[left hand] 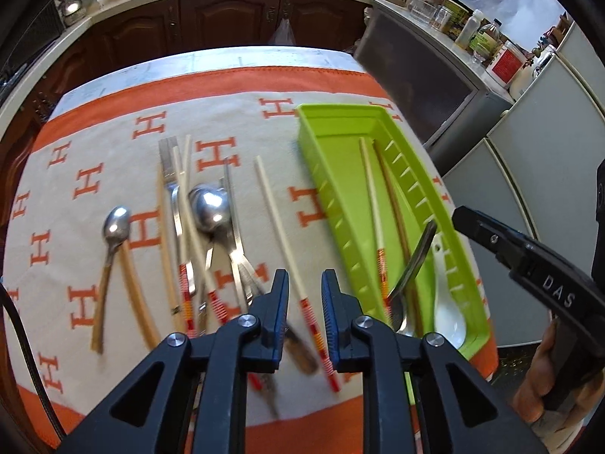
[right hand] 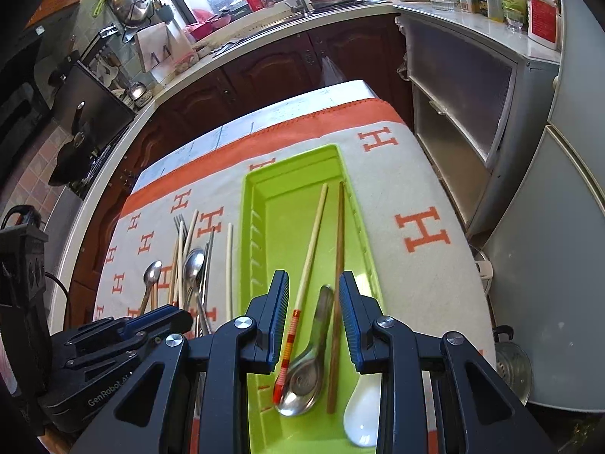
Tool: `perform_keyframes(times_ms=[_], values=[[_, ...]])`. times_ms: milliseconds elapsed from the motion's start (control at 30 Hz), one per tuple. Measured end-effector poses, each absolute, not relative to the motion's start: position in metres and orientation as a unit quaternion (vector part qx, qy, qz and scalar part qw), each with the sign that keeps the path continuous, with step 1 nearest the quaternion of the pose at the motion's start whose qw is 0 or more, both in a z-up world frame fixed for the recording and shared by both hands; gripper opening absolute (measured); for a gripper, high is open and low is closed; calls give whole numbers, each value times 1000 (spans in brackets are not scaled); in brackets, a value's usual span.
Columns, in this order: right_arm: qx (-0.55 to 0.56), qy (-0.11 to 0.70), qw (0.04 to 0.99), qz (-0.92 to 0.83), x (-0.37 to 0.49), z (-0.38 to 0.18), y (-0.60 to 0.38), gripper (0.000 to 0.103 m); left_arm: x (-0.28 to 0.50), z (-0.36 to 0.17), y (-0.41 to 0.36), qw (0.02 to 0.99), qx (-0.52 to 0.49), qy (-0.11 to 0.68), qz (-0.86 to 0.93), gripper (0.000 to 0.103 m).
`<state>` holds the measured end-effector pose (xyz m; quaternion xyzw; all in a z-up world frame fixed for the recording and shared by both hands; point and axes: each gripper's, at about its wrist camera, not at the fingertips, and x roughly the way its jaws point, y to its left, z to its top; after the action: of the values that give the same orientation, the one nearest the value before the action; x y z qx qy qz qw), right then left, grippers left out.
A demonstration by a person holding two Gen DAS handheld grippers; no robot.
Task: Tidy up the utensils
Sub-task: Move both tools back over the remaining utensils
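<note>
- Left gripper (left hand: 304,283): jaws a little apart, nothing pinched; a loose white chopstick (left hand: 281,223) lies on the cloth (left hand: 87,140) and runs under the gap.
- Right gripper (right hand: 314,287): jaws parted, empty, hanging over the green tray (right hand: 249,204).
- Tray already holds a metal spoon (right hand: 306,370), a white chopstick, a brown chopstick (right hand: 338,265) and a white spoon (right hand: 365,412).
- Not yet sorted, left of the tray: fork (left hand: 168,166), big spoon (left hand: 210,208), small spoon (left hand: 115,223), more chopsticks, all overlapping in a heap.
- Risk: the left jaws look narrow, so closing off-centre could roll the thin chopstick away instead of catching it.
- Risk: the chopstick lies flat on soft cloth, so pads may snag fabric and drag it, shifting the heap.
- Risk: the heap is tangled, so lifting one piece could tip the others.
- Risk: the two grippers work near each other by the tray edge and could bump.
- Risk: the metal spoon rests across the white chopstick in the tray, so a drop on top may bounce out.
</note>
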<state>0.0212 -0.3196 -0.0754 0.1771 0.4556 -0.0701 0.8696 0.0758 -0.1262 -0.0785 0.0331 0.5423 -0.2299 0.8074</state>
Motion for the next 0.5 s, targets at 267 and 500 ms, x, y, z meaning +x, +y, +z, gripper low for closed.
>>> perform_keyframes(times_ms=[267, 500], values=[[152, 466, 870, -49, 5, -72, -277, 28, 57, -81, -61, 823, 29, 536, -184, 19], [111, 481, 870, -11, 5, -72, -221, 36, 55, -87, -12, 837, 16, 529, -138, 21]])
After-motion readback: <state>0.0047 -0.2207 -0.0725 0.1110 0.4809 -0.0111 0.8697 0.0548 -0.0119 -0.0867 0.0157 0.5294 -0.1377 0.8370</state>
